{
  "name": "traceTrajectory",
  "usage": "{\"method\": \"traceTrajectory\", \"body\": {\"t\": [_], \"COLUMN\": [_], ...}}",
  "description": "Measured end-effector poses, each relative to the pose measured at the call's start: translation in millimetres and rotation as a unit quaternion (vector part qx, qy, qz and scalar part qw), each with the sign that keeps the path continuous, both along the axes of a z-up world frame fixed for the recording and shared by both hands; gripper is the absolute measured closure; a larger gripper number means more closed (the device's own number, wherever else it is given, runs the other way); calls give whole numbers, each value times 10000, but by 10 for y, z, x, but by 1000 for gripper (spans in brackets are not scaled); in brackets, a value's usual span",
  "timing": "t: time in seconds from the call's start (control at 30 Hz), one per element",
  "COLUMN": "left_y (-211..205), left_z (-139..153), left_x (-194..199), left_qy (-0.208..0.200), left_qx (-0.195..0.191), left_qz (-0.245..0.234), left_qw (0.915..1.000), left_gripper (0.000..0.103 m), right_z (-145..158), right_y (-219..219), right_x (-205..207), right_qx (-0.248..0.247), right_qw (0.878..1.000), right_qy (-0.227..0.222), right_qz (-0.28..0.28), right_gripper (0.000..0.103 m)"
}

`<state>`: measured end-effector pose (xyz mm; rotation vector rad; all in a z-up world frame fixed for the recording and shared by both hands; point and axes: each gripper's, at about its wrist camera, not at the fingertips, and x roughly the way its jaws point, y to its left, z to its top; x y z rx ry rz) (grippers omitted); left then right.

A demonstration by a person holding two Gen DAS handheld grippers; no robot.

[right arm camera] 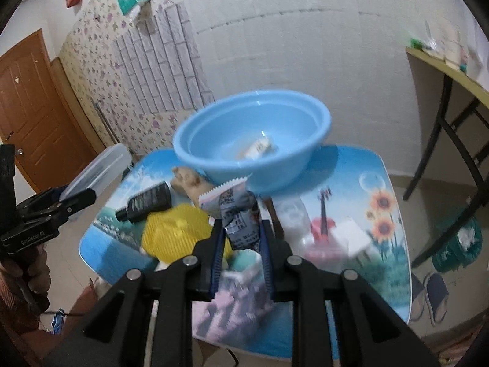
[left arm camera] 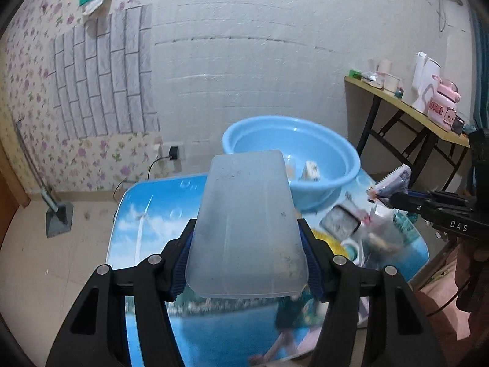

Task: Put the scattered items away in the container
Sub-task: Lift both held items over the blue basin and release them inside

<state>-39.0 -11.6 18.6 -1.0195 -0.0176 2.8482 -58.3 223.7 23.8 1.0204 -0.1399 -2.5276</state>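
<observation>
At the far left of the left wrist view, a grey dustpan (left arm camera: 59, 218) is seen standing on the floor against the flowered wall. Further right, the left gripper (left arm camera: 247, 255) is clamped on a translucent plastic lid (left arm camera: 247, 229), which is held between the blue pads (left arm camera: 182, 263) above the picture-printed table (left arm camera: 146, 214). Behind the lid, the blue basin (left arm camera: 336, 165) is set on the table's far part, and a small white packet (left arm camera: 311, 169) is seen lying inside it. To the right, the right gripper (left arm camera: 386, 195) is seen from the side with a snack sachet (left arm camera: 392, 180) pinched at its tips, beside the basin's rim.

In the right wrist view, the left gripper (right arm camera: 76, 198) is found at the left edge with the lid (right arm camera: 97, 171) carried off the table's left side. On the table near it, a black bottle (right arm camera: 148, 203) is laid on its side, and a yellow ribbed item (right arm camera: 177, 229) is placed just in front of it. In the middle, the right gripper (right arm camera: 241, 244) is closed on the sachet (right arm camera: 235, 214), whose serrated end is held up just in front of the basin (right arm camera: 214, 153). To the right, a white box (right arm camera: 351, 235) is seen on the table, blurred.
</observation>
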Motion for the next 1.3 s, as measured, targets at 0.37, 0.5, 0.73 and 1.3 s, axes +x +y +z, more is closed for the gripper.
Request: {"method": "traceTrajectory", "body": {"t": [0.37,0.5,0.73,1.3], "left_y": [368,497,607,735], "left_z": [32,-12,-165,-383], "left_x": [-523,-700,-994,-1378], "left_qy": [-18,-92,-290,-503], "left_qx": [-10,-77,-158,-196], "left_qz": [-290,-408,-465,-710], "left_qw": [9996,9991,9984,9960], "left_gripper": [42,42,42,41], "right_z": [157,68,-80,-318], "right_y": [-76,-79,-109,-200], "right_x": [-404,-566,-837,-1207], "right_qx": [-72,-104,-157,-17], "right_qw": [9995,9997,9997,9998], "right_qy": [278,200,40,-121], "right_qz": [90,85,157,152], "right_gripper": [81,81,81,81]}}
